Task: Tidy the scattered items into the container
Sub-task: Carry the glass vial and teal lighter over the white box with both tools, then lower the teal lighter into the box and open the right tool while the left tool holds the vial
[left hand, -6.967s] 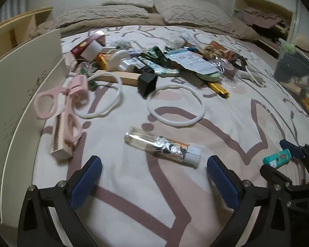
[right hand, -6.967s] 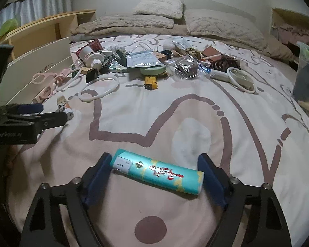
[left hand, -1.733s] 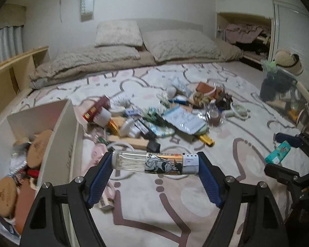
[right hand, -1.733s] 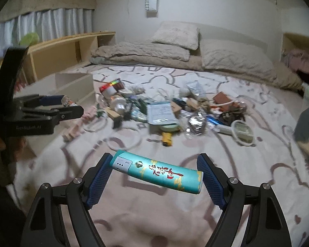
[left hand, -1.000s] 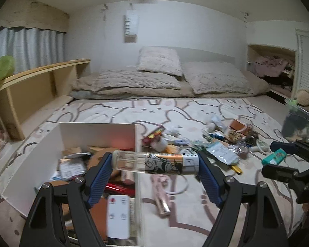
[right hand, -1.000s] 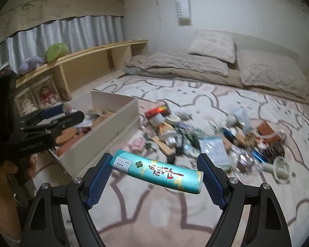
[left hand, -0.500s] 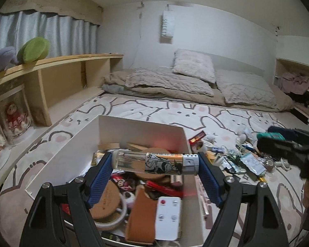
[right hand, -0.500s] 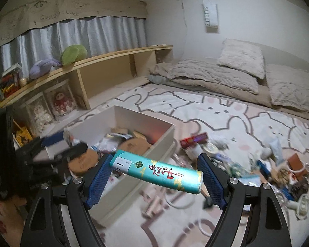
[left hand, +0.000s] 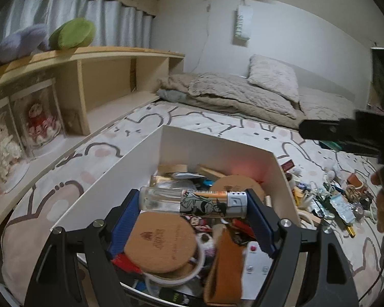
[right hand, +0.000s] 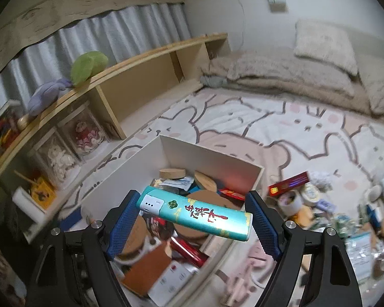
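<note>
My left gripper (left hand: 193,208) is shut on a clear bottle with a cartoon label (left hand: 192,200), held crosswise above the white box (left hand: 212,143). My right gripper (right hand: 192,217) is shut on a teal tube with red characters (right hand: 195,213), held crosswise above the same white box (right hand: 204,154). The box holds cork coasters (left hand: 161,243), a brown leather piece (left hand: 224,268), a white remote and several other items. The right gripper's arm shows as a dark shape at the right of the left wrist view (left hand: 345,130).
The box sits on a bed with a bunny-pattern cover (right hand: 281,133). Scattered items lie right of the box (left hand: 327,199), (right hand: 307,194), among them a red packet (right hand: 289,183). A wooden shelf (left hand: 94,76) with dolls stands left. Pillows (left hand: 271,79) lie at the far end.
Both grippers have swung left and come in over the white box, each still holding its item. The box interior now fills the lower part of both views.
</note>
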Motion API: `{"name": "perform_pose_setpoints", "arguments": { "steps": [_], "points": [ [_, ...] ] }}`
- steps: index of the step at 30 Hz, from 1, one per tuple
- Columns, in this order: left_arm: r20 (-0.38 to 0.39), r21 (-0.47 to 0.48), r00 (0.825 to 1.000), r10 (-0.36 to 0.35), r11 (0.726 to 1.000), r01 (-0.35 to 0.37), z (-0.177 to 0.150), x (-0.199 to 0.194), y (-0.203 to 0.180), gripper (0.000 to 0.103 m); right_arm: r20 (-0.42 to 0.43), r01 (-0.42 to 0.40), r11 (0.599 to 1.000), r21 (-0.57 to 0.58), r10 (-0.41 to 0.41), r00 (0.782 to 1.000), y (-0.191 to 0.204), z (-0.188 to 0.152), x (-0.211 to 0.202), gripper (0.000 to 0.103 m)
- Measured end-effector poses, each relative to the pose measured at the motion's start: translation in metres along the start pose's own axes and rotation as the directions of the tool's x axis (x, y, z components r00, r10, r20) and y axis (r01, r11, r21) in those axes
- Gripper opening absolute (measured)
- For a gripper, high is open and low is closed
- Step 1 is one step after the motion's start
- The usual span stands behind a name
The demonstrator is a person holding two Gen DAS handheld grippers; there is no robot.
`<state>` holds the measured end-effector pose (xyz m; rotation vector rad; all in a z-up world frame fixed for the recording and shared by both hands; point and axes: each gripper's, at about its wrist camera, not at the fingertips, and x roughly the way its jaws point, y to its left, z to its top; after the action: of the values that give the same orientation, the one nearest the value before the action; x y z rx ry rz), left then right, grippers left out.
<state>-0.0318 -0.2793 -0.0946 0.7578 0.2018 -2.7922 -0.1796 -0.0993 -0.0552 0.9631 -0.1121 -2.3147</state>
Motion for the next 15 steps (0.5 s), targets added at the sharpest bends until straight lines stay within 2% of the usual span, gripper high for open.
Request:
{"name": "perform_pose_setpoints", "arguments": {
  "steps": [4,10,15],
  "points": [
    [-0.010,-0.011,1.000,0.012,1.000,-0.012,-0.002,0.008,0.008,0.080,-0.065,0.015,0.999,0.032,-0.013,0.998,-0.003,0.009,0.034,0.084],
    [-0.017,-0.004,1.000,0.015,1.000,-0.015,-0.003,0.016,0.008,0.080,-0.143,-0.010,0.985,0.171,0.035,0.989,-0.011,0.019,0.079,0.084],
    [-0.014,-0.009,1.000,0.011,1.000,-0.012,-0.003,0.020,0.010,0.080,-0.175,0.040,0.986,0.164,-0.011,0.984,-0.005,0.026,0.104,0.084]
  ]
}}
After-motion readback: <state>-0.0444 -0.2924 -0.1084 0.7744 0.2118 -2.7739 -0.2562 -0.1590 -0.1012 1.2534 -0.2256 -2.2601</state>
